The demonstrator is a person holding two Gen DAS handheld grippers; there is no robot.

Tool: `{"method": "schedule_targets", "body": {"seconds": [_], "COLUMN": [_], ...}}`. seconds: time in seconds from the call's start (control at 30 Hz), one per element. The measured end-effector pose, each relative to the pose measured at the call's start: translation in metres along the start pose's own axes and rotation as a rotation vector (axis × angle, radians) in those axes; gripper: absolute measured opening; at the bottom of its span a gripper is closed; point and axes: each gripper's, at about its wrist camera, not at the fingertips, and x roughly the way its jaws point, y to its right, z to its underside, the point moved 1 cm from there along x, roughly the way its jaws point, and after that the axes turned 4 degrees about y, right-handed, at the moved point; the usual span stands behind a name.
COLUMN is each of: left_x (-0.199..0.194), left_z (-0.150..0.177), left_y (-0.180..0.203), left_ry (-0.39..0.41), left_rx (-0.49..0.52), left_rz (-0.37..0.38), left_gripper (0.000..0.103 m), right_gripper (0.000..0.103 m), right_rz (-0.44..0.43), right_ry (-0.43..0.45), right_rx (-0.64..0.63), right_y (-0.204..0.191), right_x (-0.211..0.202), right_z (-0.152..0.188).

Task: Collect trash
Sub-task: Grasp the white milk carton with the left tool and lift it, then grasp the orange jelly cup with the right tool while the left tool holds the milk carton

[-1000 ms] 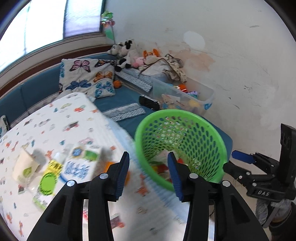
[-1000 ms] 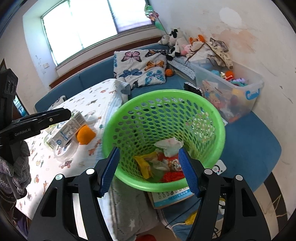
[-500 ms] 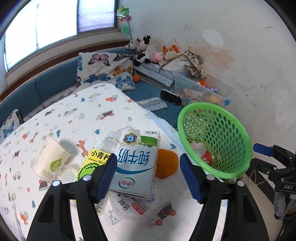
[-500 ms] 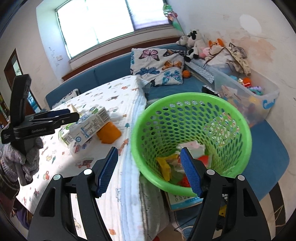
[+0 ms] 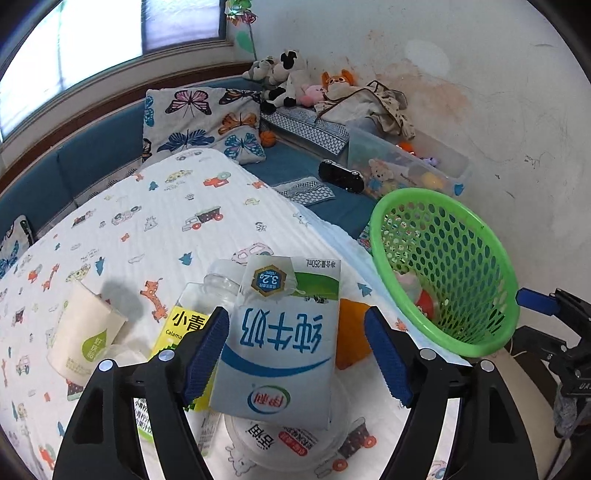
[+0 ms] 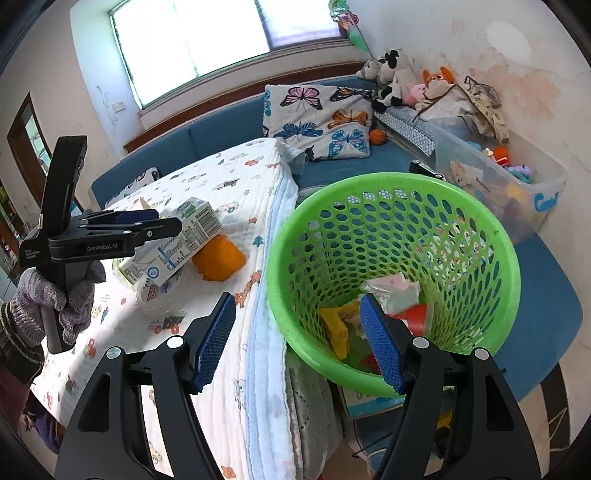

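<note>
Butterfly cushion (image 5: pixel 207 122): propped against the back of the blue bench (image 5: pixel 99 155), behind the table.
Tablecloth (image 5: pixel 162 229): white, quilted – printed with small cars and animals.
Soft toys (image 6: pixel 399 74): a cow, a fox and a pink one, heaped in the corner by the wall.
Clear storage box (image 6: pixel 517 184): on the bench seat, filled with small toys.
Small orange ball (image 6: pixel 378 137): on the seat, just beside the cushion.
Window (image 6: pixel 221 33): above the bench – bright daylight.
</note>
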Motion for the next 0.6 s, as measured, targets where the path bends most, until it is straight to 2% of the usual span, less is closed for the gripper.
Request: {"method": "schedule_targets", "body": {"seconds": [0.6], "left_x": [0.014], "left_z": [-0.001], "left_y": [-0.008], "left_ry": [-0.028], "left_rx": [0.015], "left_rz": [0.031], "left_gripper": [0.077], "right_gripper": [0.07], "right_rz": [-0.014], "right_ry": [-0.024], "right_rx": [-0.01], "right_y": [-0.005], "right_x": [0.013], "right_z": [-0.002]}}
